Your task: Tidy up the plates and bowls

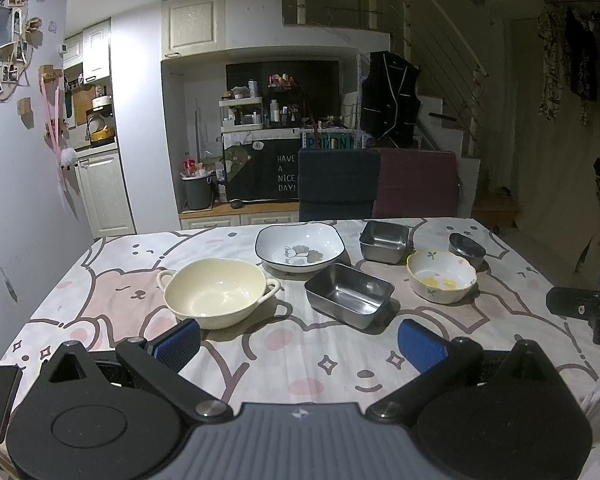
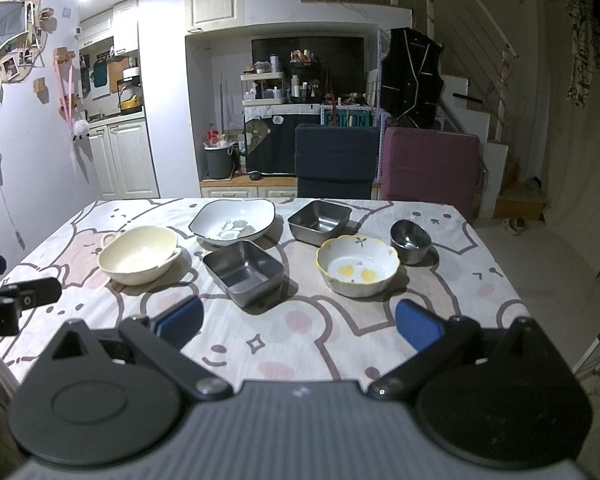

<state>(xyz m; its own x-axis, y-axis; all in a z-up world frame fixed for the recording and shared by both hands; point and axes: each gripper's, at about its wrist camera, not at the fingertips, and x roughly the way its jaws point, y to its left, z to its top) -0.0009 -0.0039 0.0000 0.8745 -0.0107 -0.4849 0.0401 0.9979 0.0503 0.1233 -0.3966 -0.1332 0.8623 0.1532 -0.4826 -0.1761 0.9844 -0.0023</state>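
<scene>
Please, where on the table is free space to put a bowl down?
The near strip of tablecloth, between the open grippers and the steel tray, is bare. So is the far left corner behind the cream bowl. The middle and right are crowded with dishes.

Bench (image 1: pixel 260 360) covered by a cloth (image 1: pixel 112 292) with pink bear print. Directly on it: cream two-handled bowl (image 1: pixel 216 291) at left; white dark-rimmed dish (image 1: pixel 300 247) behind it to the right; rectangular steel tray (image 1: pixel 349 294) in the middle front; square steel container (image 1: pixel 384 241) at the back; flower-rimmed bowl (image 1: pixel 441 276) with yellow marks inside; small round steel bowl (image 1: pixel 467 249) just behind that. Dark phone (image 1: pixel 0 400) at near left edge.
</scene>
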